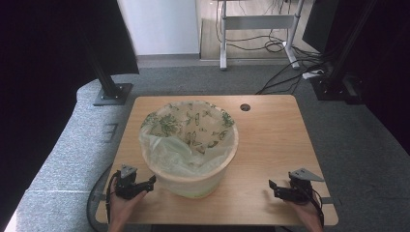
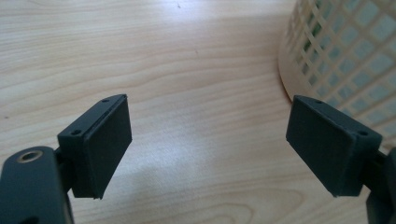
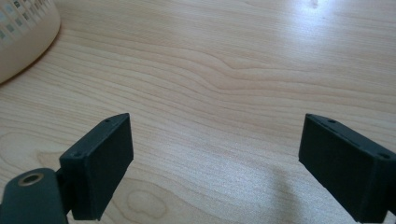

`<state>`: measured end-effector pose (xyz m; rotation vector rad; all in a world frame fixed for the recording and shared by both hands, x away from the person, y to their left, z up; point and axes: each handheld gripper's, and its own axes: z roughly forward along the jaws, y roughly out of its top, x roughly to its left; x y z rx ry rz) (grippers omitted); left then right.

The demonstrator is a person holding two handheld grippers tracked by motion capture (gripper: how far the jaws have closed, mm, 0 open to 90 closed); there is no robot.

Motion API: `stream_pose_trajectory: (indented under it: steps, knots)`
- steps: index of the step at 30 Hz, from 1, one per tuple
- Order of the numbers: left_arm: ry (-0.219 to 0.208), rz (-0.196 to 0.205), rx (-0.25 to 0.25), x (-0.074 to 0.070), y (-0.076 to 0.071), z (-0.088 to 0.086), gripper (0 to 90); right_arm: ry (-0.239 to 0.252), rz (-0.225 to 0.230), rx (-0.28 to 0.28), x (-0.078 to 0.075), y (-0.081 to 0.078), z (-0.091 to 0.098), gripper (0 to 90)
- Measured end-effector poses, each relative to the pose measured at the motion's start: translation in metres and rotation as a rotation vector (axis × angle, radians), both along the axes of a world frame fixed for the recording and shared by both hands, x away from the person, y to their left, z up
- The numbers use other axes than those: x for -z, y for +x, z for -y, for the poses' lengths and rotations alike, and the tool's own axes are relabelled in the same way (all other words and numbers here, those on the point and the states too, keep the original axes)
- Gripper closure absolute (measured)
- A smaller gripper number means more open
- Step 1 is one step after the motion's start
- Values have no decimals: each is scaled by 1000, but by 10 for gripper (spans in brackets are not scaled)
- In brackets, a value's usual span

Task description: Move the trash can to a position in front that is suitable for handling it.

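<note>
Both grippers, left (image 1: 149, 185) and right (image 1: 273, 188), gaping, holding nothing. Basket (image 1: 193, 186) upright between them, mouth up, long axis vertical, nearer left.

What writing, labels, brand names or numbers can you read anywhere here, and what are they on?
None can be read.
Bag lining the basket: green leaf and butterfly print, no words.
Basket lattice wall: no label.
Table: bare wood grain and a dark round hole.
Left gripper and right gripper: plain black, no markings.
</note>
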<state>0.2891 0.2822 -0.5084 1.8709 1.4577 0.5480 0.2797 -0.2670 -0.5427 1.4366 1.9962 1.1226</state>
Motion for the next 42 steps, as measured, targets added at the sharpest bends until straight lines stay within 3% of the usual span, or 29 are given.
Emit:
stream_pose_trajectory:
  steps: [6,10,16,19,21,22,32,42]
  knots:
    - [14,2,-9,-1,-3,-1,140,-20,-5,-11,-1,0,2,98]
    - [-13,27,-35,-9,-4,-1,140,-15,-3,-8,-3,-3,-1,101]
    - [-29,42,-59,-20,12,6,141,-14,-2,-16,-2,-2,-8,109]
    - [-3,50,-57,-25,20,12,141,-11,1,-26,-2,-1,-11,111]
    - [-9,53,-58,-27,22,13,142,-12,1,-31,-2,0,-12,111]
    - [-39,53,-50,-30,26,15,142,-13,1,-34,-2,0,-13,111]
    - [-27,63,5,-36,35,40,161,-17,-1,-29,-1,-5,-7,113]
    - [-14,44,74,-32,39,74,159,-21,-5,-25,0,-9,-4,114]
